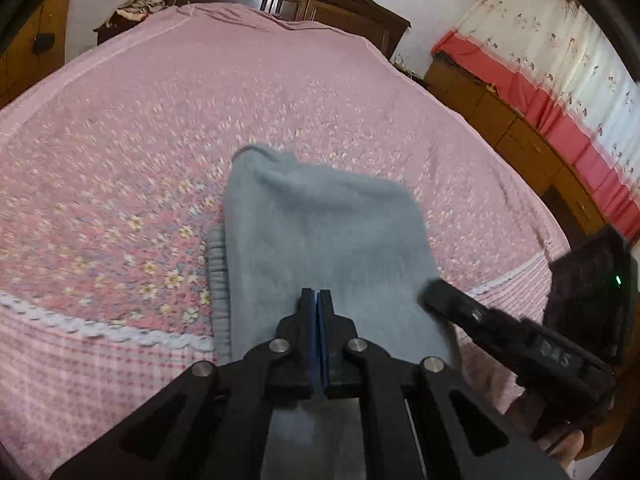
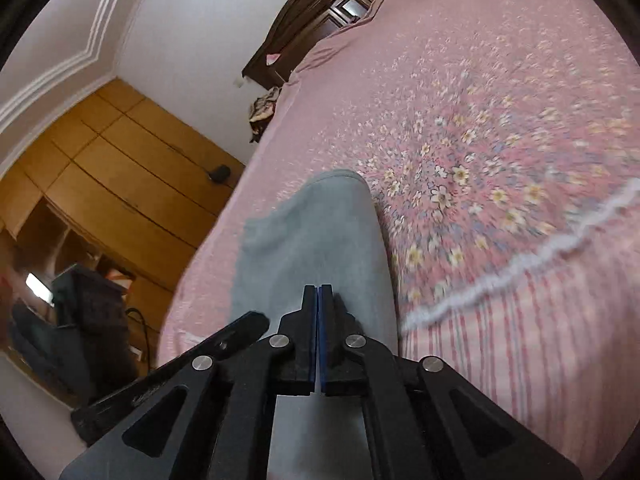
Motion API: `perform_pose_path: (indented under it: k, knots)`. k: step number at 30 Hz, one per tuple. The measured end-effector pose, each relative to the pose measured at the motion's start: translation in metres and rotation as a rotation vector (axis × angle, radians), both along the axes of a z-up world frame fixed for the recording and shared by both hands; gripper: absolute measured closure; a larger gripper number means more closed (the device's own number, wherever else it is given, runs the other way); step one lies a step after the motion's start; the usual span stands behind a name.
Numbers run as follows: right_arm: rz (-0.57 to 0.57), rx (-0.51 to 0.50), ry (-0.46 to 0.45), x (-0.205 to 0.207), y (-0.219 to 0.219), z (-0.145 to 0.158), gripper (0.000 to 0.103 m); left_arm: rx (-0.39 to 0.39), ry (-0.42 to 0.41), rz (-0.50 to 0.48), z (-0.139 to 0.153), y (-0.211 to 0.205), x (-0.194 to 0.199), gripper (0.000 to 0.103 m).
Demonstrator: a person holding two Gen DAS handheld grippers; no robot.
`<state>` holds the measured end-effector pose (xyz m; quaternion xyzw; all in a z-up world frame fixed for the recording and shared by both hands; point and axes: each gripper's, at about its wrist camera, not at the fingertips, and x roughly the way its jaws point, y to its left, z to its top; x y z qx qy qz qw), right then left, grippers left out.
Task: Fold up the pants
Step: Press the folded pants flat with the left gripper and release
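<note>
The left wrist view alone shows the ribbed waistband (image 1: 218, 276) of the grey pants (image 1: 320, 240) peeking out to the left of the left hand-held gripper (image 1: 319, 300), plus a curtain (image 1: 560, 68) far to its right. The right hand-held gripper (image 1: 444, 300) enters that view from the right, its tip touching the cloth's right edge. The right wrist view alone shows a wooden wardrobe (image 2: 120, 184) to the left of the gripper and the other tool's arm low at left. No containers appear. Both hand-held grippers have jaws pressed together, each pinching the near edge of the pants, which drape ahead of the fingers over the pink floral bed (image 1: 120, 160). The right tool is rolled, so the bed appears tilted.
</note>
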<state>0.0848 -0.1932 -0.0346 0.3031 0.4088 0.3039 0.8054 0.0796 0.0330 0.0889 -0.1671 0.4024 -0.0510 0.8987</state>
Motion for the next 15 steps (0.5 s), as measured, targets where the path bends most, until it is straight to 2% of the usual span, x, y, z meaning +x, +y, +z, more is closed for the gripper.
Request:
perform_pose_path:
  k: [3, 6, 8, 11, 15]
  knots:
    - [0.037, -0.017, -0.070, -0.028, -0.009, 0.009, 0.101, 0.011, -0.052, -0.019, 0.015, -0.004, -0.014, 0.100]
    - [0.066, -0.080, -0.027, -0.039, -0.014, -0.014, 0.102, 0.044, 0.016, -0.017, -0.007, -0.005, -0.017, 0.100]
    - [0.049, 0.000, -0.003, -0.038, -0.023, -0.026, 0.103, 0.018, 0.002, -0.008, -0.016, -0.001, -0.021, 0.100]
    - [0.059, -0.008, 0.004, -0.045, -0.032, -0.024, 0.103, -0.013, 0.001, -0.005, -0.016, 0.007, -0.027, 0.100]
    - [0.069, -0.074, -0.036, -0.067, -0.041, -0.023, 0.103, 0.031, 0.004, -0.012, -0.012, 0.017, -0.029, 0.100]
